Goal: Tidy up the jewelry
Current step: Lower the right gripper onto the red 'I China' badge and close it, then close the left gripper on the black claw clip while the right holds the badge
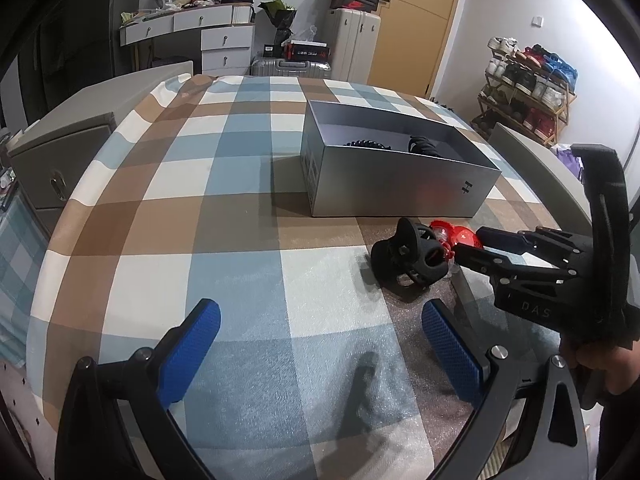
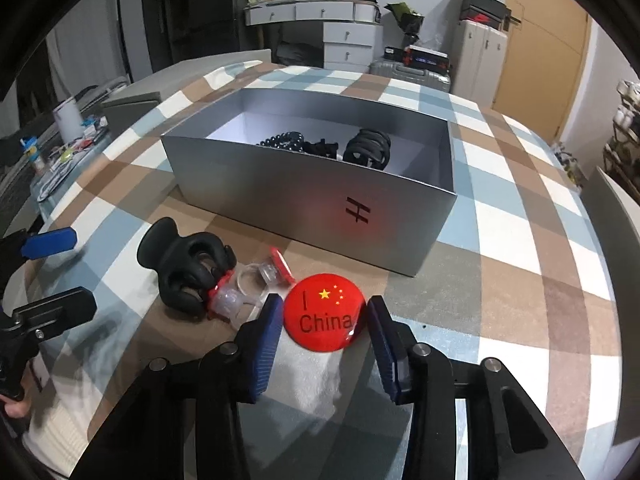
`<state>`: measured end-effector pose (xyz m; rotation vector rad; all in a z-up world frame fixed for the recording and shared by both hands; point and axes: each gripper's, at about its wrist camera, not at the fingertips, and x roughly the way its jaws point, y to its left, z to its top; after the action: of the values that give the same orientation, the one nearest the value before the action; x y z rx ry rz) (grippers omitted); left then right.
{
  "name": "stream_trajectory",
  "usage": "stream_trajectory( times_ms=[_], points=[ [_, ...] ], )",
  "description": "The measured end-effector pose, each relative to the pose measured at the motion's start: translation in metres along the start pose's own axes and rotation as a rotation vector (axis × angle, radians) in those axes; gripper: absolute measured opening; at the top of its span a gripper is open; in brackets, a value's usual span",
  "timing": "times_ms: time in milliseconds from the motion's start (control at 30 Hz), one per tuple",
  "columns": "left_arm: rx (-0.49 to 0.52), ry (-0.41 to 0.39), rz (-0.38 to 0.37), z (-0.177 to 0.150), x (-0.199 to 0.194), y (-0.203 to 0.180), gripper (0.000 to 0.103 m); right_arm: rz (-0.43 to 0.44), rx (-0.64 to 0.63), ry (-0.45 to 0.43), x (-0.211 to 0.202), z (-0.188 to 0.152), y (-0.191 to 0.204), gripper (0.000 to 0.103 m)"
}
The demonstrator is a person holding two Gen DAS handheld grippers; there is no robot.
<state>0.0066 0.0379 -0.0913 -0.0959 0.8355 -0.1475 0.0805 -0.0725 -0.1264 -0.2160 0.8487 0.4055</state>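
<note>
A red round "I China" badge [image 2: 325, 314] lies on the checked cloth between the blue pads of my right gripper [image 2: 324, 320]; the pads touch or nearly touch its two sides. A black hair claw [image 2: 185, 266] and clear rings with red tops [image 2: 260, 280] lie just left of it. The open grey box [image 2: 312, 184] behind holds black beads and another black claw [image 2: 367, 148]. In the left wrist view my left gripper [image 1: 320, 344] is open and empty above the cloth, with the black claw [image 1: 408, 258] and the right gripper [image 1: 468, 246] ahead to its right.
The grey box [image 1: 396, 192] stands on the checked cloth [image 1: 200, 208] in the middle. A grey cabinet [image 1: 60, 148] is at the left edge. Drawers, suitcases and a shoe rack [image 1: 528, 88] stand behind.
</note>
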Motion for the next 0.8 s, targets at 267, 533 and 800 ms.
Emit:
stream_trajectory(
  times_ms=[267, 533, 800],
  points=[
    [0.037, -0.006, -0.024, 0.008, 0.001, -0.01, 0.099, 0.059, 0.127, -0.054, -0.016, -0.008, -0.024, 0.042],
    [0.019, 0.011, -0.112, 0.024, 0.015, -0.017, 0.099, 0.128, 0.205, -0.124, -0.04, -0.024, -0.041, 0.042],
    [-0.01, 0.08, -0.18, 0.032, 0.035, -0.021, 0.098, 0.156, 0.249, -0.162, -0.053, -0.035, -0.052, 0.042]
  ],
)
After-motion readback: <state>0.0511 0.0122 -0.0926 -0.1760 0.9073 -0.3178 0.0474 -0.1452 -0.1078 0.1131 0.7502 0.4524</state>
